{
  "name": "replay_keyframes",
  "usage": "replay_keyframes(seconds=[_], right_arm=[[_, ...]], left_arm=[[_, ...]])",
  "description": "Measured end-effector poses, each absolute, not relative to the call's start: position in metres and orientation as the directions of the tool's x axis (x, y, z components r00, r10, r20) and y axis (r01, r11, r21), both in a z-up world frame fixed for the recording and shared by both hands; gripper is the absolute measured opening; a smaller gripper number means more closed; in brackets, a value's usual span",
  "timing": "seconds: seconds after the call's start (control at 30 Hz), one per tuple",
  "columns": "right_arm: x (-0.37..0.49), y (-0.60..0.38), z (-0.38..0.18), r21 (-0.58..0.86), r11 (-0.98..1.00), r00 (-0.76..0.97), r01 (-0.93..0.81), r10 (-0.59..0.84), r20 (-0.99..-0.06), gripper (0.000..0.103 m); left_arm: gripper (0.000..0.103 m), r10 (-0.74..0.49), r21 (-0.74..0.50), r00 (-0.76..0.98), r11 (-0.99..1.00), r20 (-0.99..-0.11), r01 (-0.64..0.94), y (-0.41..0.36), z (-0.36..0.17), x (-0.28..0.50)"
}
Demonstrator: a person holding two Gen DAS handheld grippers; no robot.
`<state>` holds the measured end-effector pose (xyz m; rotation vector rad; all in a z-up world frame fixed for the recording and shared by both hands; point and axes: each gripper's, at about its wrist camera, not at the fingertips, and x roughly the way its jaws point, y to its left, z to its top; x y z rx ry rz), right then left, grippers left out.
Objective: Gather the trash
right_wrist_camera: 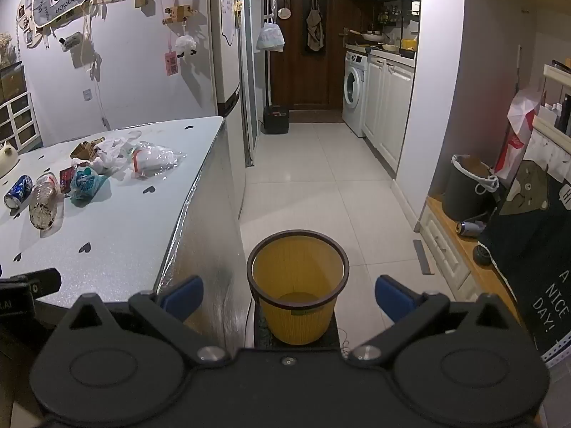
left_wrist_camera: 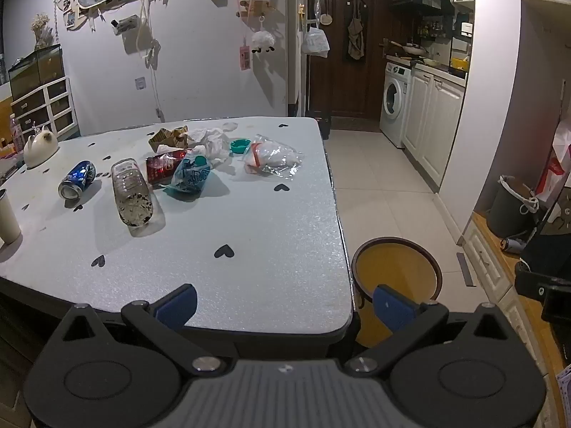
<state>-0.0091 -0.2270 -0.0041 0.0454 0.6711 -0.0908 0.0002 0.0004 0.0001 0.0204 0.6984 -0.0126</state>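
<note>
Trash lies on the white table: a blue can, a clear plastic bottle on its side, a red packet, a blue-green wrapper, a teal cap, crumpled white paper, a brown carton and a clear bag. A yellow bin stands on the floor by the table's corner. My left gripper is open over the table's near edge, well short of the trash. My right gripper is open above the bin, empty.
A cat-shaped pot and a cup stand at the table's left side. A fridge stands behind the table. The tiled floor runs to a washing machine. A grey bucket sits at right.
</note>
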Motion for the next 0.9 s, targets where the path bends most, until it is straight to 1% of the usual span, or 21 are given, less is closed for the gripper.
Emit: replay_keyframes(seconds=[0.9], right_arm=[[-0.0094,-0.2259,-0.0023,0.008,0.995,0.781,0.098,-0.072,-0.620,0.103]], left_arm=[[0.103,-0.003,0.018,0.769,1.000,-0.639,0.019,0.0000,0.0000,-0.0001]])
